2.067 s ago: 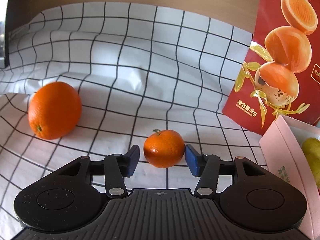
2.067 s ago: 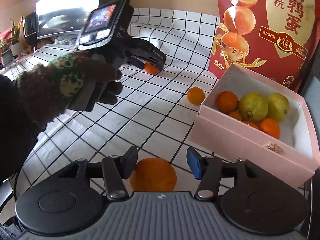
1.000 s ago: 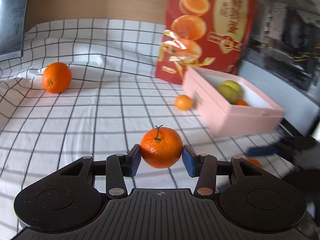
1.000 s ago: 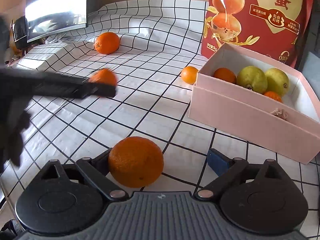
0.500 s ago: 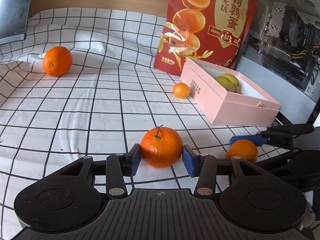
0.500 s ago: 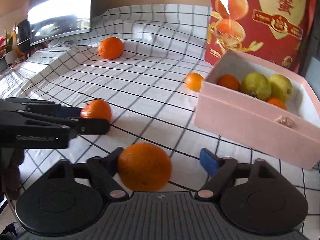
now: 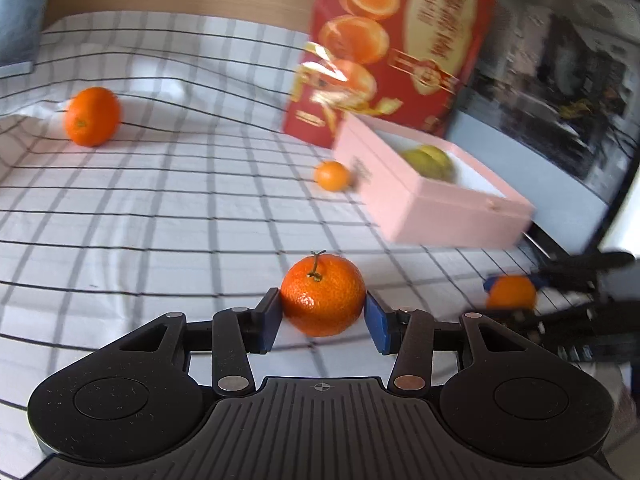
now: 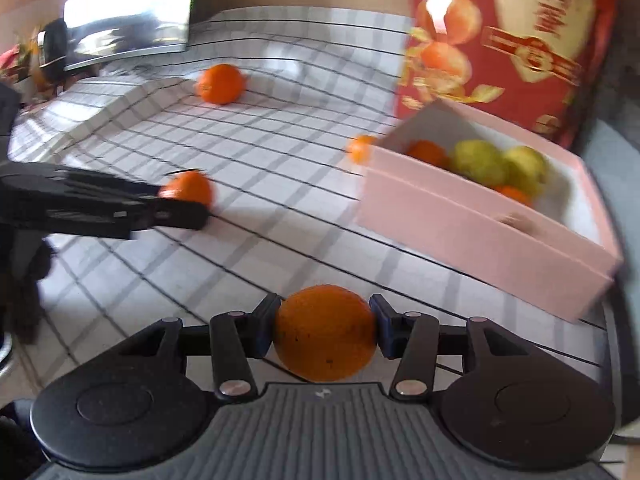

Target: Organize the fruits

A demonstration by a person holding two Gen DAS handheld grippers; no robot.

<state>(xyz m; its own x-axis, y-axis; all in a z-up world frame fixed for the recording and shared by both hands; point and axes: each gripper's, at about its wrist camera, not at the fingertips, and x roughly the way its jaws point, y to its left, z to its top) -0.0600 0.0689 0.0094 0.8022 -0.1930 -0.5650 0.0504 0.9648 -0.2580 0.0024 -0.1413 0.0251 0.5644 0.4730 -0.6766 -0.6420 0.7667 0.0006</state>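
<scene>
My left gripper [image 7: 323, 316] is shut on a stemmed mandarin [image 7: 323, 295], held just above the checked cloth. My right gripper [image 8: 324, 322] has its jaws closing on a larger orange [image 8: 325, 332], and both pads touch its sides. The right wrist view shows the left gripper [image 8: 184, 196] at the left with its mandarin. The left wrist view shows the right gripper's orange [image 7: 512, 292] at the right. The open pink box [image 8: 480, 232] holds two green pears [image 8: 480, 168] and several small oranges.
A big orange [image 7: 92, 116] lies far back on the cloth. A small mandarin [image 7: 332, 176] rests against the pink box [image 7: 440, 216]. A red bag [image 7: 392, 52] stands behind the box. A monitor [image 8: 128, 20] sits at the back left, a computer case [image 7: 560, 80] at the right.
The right jaws have closed from wide apart onto the orange, which now sits centred between the pads. The left gripper keeps its mandarin and has hardly moved.
</scene>
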